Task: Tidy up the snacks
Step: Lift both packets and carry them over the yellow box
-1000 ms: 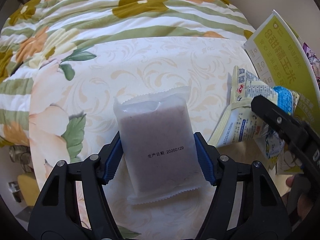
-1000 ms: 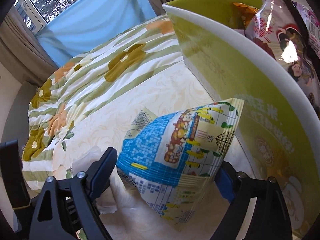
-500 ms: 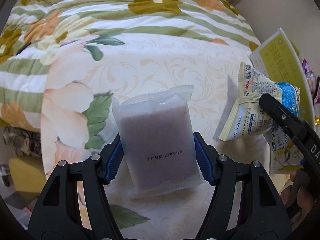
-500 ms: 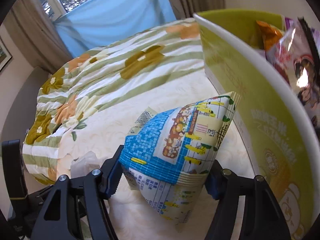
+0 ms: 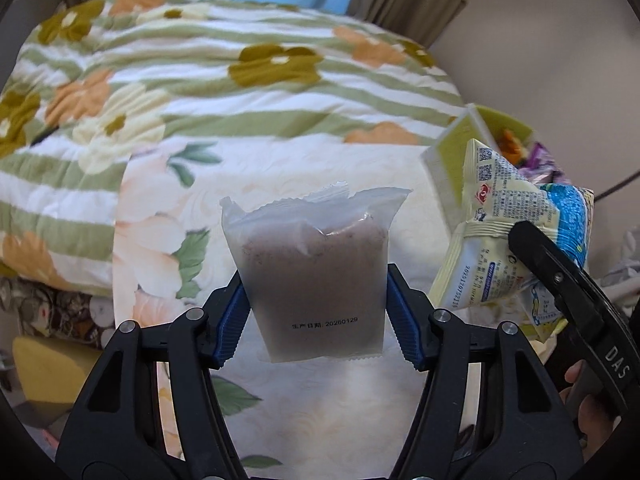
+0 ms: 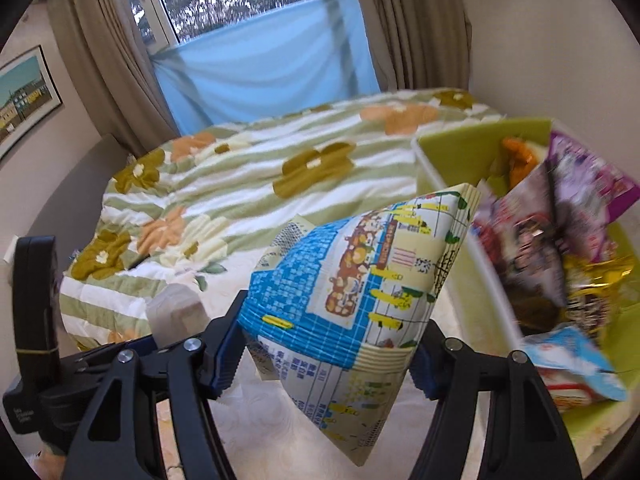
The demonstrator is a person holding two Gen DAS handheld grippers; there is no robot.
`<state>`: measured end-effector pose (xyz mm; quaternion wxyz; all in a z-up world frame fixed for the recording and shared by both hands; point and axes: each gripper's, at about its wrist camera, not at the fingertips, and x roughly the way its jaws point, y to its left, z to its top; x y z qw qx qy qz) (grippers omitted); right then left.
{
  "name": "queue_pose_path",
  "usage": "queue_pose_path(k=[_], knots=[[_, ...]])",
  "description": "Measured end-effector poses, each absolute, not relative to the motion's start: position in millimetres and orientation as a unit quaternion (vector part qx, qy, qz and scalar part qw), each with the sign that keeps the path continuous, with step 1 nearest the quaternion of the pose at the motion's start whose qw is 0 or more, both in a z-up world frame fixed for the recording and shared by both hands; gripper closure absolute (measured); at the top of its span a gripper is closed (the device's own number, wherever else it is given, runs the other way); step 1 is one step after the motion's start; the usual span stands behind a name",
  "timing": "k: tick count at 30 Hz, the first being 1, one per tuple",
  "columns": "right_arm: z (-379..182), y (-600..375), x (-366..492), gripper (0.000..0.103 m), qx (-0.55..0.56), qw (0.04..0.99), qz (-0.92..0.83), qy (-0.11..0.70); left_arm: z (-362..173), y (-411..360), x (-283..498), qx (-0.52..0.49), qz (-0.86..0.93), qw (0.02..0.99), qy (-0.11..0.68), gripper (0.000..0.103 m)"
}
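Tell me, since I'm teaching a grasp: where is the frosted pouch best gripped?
Across its lower half, on the two side edges, coming from its bottom end, as the left gripper has the frosted pouch between its closing jaws. The filling packs that part firm and flat; the empty crimped top would likely just crumple.

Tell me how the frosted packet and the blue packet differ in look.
The frosted packet is plain and translucent with brownish contents and one printed date; the blue packet is opaque, with cartoon pictures. The frosted packet is flat and rectangular; the blue packet is puffed and tapered. Each is held in a gripper, left gripper and right gripper.
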<state>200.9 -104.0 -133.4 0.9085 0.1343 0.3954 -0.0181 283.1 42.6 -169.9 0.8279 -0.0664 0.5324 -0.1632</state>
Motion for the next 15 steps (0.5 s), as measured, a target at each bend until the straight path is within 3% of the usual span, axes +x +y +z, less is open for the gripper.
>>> queue_pose_path(k=[9,15], knots=[[-75,-186,150,0.039,0.140,0.921,-0.059,0.358,-99,-44,260,-0.038,-0.217,0.847,0.484,0.043],[-59,-265,122,0.039,0.136,0.922,-0.072,0.356,-81,-130,244,-0.045,-0.237,0.846,0.476,0.043]])
